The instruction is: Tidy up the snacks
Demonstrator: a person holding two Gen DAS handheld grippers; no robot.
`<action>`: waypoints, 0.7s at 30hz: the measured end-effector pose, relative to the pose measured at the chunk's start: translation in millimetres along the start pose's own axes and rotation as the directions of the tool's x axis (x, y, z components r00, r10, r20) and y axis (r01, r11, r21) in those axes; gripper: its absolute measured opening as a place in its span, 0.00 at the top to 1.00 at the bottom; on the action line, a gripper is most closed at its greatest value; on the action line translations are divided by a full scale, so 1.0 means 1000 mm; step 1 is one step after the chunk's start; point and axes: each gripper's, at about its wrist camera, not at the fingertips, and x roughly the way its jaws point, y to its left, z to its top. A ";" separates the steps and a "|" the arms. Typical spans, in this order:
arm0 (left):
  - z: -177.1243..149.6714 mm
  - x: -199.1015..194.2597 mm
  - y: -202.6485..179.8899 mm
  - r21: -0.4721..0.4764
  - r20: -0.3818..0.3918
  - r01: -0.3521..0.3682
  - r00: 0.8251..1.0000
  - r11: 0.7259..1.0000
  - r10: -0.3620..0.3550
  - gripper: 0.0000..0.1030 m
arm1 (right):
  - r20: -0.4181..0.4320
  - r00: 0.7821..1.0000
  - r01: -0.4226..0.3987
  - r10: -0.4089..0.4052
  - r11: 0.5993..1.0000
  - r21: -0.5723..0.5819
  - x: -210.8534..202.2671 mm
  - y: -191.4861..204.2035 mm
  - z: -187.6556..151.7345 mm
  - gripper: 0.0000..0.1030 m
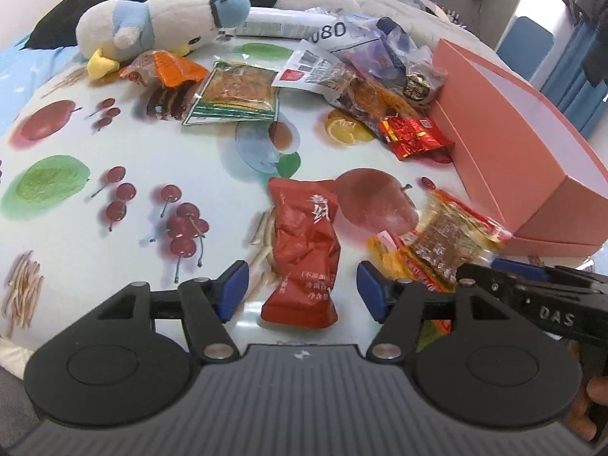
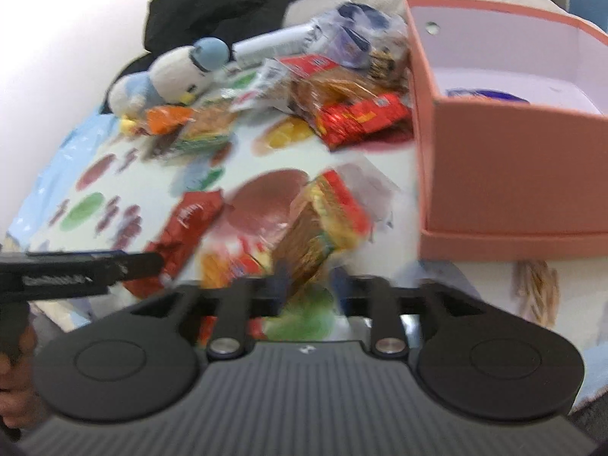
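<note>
1. Left gripper (image 1: pixel 302 290): jaws spread, nothing pinched. The lower end of the red snack packet (image 1: pixel 304 250) sits in the gap, with clear daylight between each blue pad and the wrapper.
2. Red snack packet lies flat on the fruit-print tablecloth (image 1: pixel 152 159). Its long axis runs straight away from the left gripper, so the pads stand either side of its narrow width. Judgement: a plain close would catch it across the short way, no wrist roll needed.
3. Right gripper (image 2: pixel 306 281): view is motion-blurred. Jaws look parted; the yellow-red snack packet (image 2: pixel 323 224) lies just ahead of the gap, and I cannot tell whether the pads touch it. No firm pinch visible.
4. Yellow-red snack packet runs diagonally, its far end angled toward the pink box (image 2: pixel 513 174). In the left wrist view it sits right of the red one, just beside the right tool's fingers.
5. Nearer hand: left for the red packet, right for the yellow-red one. Each has its own target.
6. Pink box stands open to the right, close to the yellow-red packet and farther from the red one; something blue already lies inside.
7. Farther out: a pile of other snack packets (image 1: pixel 380 91) against the box's far side, plush penguin (image 1: pixel 159 22) beyond.
</note>
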 end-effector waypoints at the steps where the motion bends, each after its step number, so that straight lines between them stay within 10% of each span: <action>1: 0.000 0.000 0.000 0.008 0.002 0.004 1.000 1.000 -0.004 0.34 | 0.003 1.000 0.008 -0.008 1.000 0.005 -0.002 -0.001 -0.002 0.39; 17: -0.010 0.021 -0.004 0.127 -0.009 -0.014 1.000 0.992 0.015 0.44 | 0.062 0.996 0.076 -0.066 0.984 -0.163 0.014 0.013 0.006 0.36; 21: -0.010 0.024 -0.004 0.128 0.006 -0.029 1.000 0.991 0.028 0.56 | 0.057 0.996 0.071 -0.067 0.994 -0.080 0.015 0.007 0.005 0.19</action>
